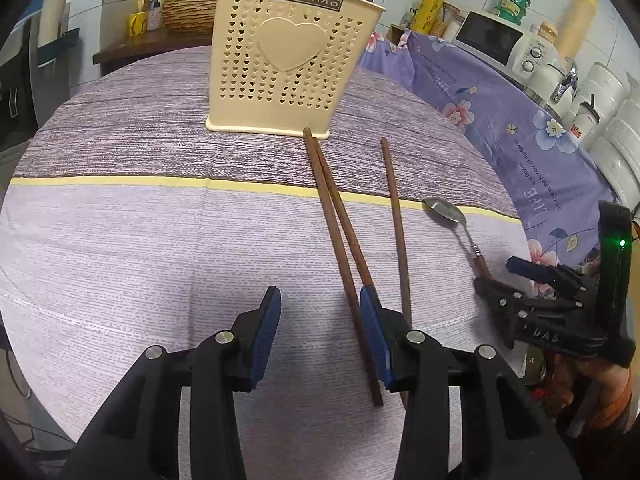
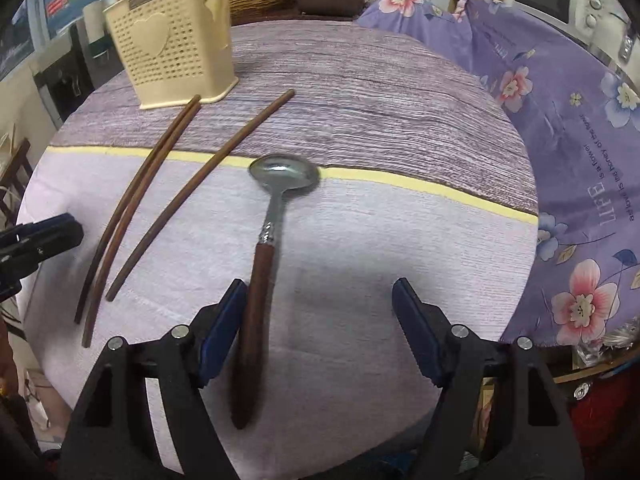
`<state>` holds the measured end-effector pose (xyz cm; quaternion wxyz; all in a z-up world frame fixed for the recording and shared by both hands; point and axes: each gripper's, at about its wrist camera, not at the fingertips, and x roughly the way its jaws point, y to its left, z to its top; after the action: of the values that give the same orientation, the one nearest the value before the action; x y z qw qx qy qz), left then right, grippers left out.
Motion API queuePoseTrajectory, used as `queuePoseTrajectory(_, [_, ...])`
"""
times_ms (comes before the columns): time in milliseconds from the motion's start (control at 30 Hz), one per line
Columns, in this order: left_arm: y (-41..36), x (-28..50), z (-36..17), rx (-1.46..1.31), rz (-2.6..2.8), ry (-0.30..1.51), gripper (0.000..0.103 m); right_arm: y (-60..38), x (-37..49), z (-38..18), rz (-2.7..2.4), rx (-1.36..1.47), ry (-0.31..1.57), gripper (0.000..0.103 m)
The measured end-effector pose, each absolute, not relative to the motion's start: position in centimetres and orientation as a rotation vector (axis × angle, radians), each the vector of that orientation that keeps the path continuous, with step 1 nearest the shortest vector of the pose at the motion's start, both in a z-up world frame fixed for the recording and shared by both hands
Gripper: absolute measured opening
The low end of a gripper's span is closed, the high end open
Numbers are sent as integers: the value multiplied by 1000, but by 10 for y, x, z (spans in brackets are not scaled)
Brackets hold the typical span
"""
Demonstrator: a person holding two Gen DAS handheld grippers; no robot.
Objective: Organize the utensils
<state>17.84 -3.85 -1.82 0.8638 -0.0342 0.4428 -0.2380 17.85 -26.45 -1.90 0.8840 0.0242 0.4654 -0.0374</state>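
Firstly, through the left wrist camera: our left gripper (image 1: pixel 320 300) hangs over the lilac striped tablecloth (image 1: pixel 120 240), jaws partly open, nothing clamped. One of a touching pair of chopsticks (image 1: pixel 340 248) runs up between the blue pads; we cannot tell whether the right-side pad brushes the other. A third chopstick (image 1: pixel 394 208) lies apart to the right, its near end hidden behind that finger. The pair's far tips reach the foot of the cream utensil holder (image 1: pixel 288 60), which stands upright at the far side with handles poking out of its top. At the right edge, the spoon (image 1: pixel 448 212) lies bowl-away, our right gripper (image 1: pixel 504 276) at its handle end.

Next, right wrist camera: the right gripper (image 2: pixel 320 304) stands wide open, gripping nothing. The spoon (image 2: pixel 276 208) lies flat on the cloth, its wooden handle just beside the left-side pad, far from the other. All three chopsticks sit to the left, the holder (image 2: pixel 176 48) beyond them.
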Motion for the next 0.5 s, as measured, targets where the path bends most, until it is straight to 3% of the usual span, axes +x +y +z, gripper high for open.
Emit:
queuePoseTrajectory(267, [-64, 200, -16, -21, -524, 963, 40, -252, 204, -7, -4, 80, 948, 73])
queuePoseTrajectory(500, [-81, 202, -21, 92, -466, 953, 30, -254, 204, -11, -10, 105, 959, 73])
